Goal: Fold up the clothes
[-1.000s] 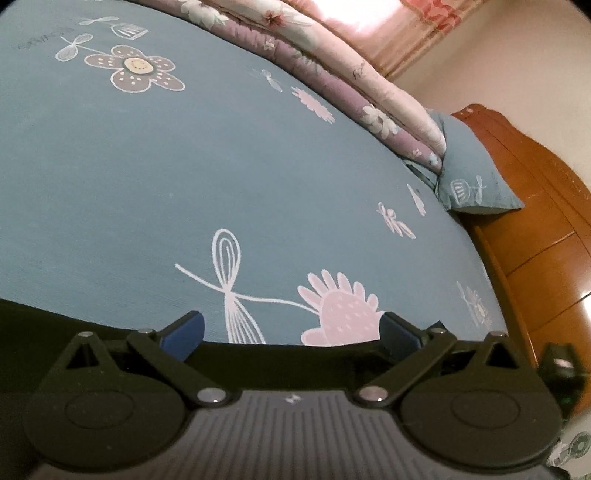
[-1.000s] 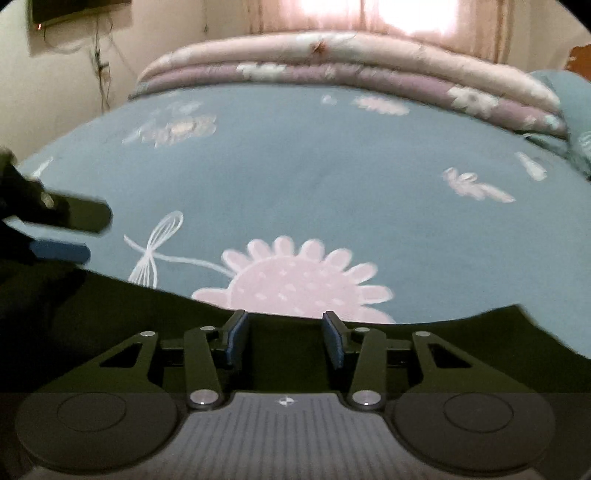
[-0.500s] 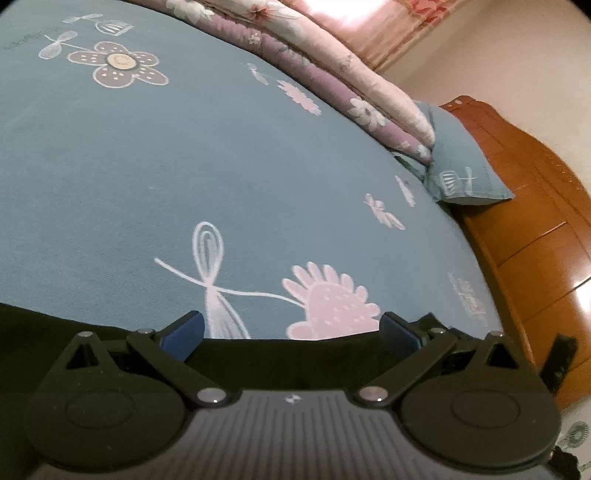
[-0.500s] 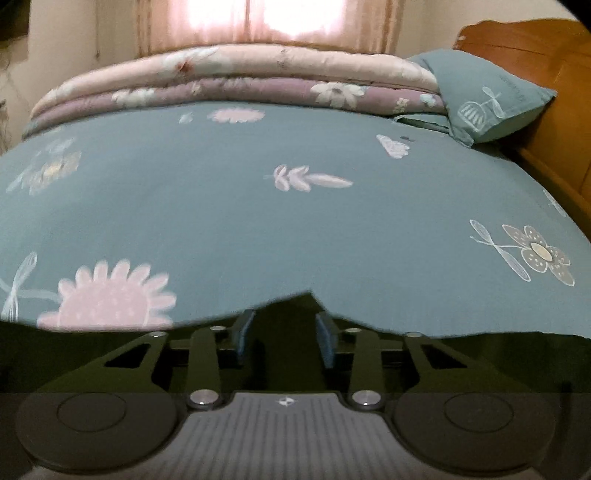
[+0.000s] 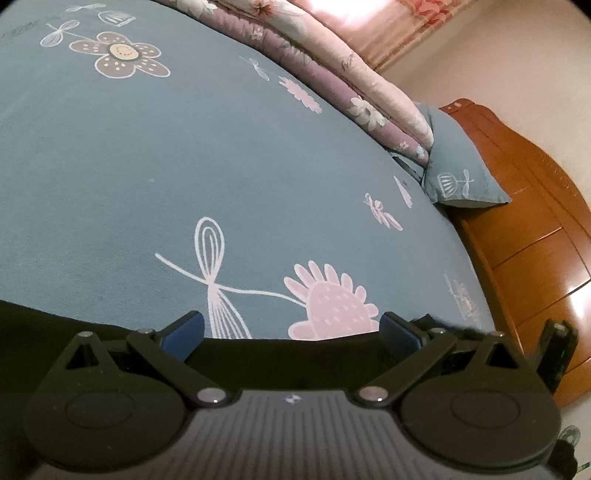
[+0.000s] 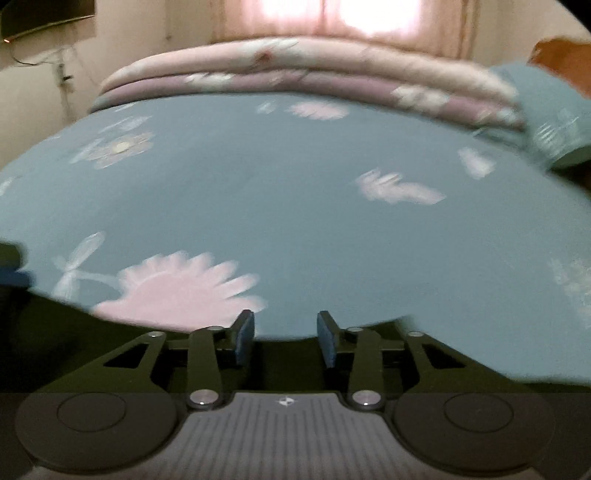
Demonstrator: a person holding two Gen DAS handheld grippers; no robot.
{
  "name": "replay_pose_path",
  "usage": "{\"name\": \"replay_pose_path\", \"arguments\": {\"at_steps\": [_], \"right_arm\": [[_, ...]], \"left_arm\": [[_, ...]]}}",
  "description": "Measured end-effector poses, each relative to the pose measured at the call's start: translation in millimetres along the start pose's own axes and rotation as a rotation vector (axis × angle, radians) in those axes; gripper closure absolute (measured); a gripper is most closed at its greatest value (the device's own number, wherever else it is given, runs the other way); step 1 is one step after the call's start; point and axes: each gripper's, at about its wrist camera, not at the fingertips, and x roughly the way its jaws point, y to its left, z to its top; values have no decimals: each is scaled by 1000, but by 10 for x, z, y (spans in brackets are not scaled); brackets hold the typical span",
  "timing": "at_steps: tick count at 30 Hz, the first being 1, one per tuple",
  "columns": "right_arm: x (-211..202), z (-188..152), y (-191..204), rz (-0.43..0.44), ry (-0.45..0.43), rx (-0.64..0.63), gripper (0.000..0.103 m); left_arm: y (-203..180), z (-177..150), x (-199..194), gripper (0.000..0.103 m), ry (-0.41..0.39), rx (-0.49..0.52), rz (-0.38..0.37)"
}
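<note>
Dark garment (image 5: 280, 354) lies along the near edge of the bed, a black band of cloth under both tools; shape and type cannot be told. Bed sheet (image 5: 184, 166) blue-grey, printed with pink and white flowers and dragonfly-like outlines, smooth and flat. Far side: one folded quilt (image 5: 332, 74), pink layer over purple, floral. One blue pillow (image 5: 458, 173) with matching print, just beside the quilt end and against the wooden headboard (image 5: 535, 240), orange-brown, glossy. Pale wall behind; pink curtain (image 6: 332, 18) with bright light through it. Dark screen (image 6: 44, 14) high on the wall in the right view, wires hanging below. Left hand-held gripper (image 5: 291, 328): jaws wide apart, blue pads at each side, nothing between them, cloth directly beneath. Right hand-held gripper (image 6: 286, 336): jaws part open, a narrow gap, just been opening; no cloth visibly pinched between the pads, dark fabric below and behind them. Right view blurred. Count: two grippers, one garment, one quilt, one pillow.
</note>
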Motion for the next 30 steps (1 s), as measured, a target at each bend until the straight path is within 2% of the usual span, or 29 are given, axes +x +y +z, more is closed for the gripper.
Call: {"name": "replay_pose_path", "arguments": {"at_steps": [2, 4, 7, 11, 14, 16, 19, 24, 27, 30], "right_arm": [[9, 90, -303, 16, 15, 22, 43], [92, 113, -601, 95, 53, 62, 38], [221, 82, -864, 179, 94, 85, 38], [319, 27, -918, 285, 140, 37, 38], [357, -14, -850, 311, 189, -50, 38], [336, -49, -809, 324, 203, -98, 38], [193, -78, -801, 375, 178, -140, 39], [-81, -174, -672, 379, 163, -272, 39], [-290, -261, -528, 326, 137, -364, 39], [-478, -397, -327, 235, 114, -495, 39]], "left_arm": [[10, 4, 3, 3, 2, -2, -4], [25, 7, 8, 3, 1, -8, -3], [37, 13, 27, 3, 1, -12, 4], [38, 13, 75, 3, 10, -8, 6], [32, 14, 105, 3, 12, -8, 15], [38, 10, 130, 3, 13, -10, 26], [47, 5, 169, 3, 16, -13, 41], [44, -2, 212, 3, 23, -7, 53], [41, -3, 214, 3, 22, -5, 54], [33, -9, 221, 3, 23, -1, 58]]}}
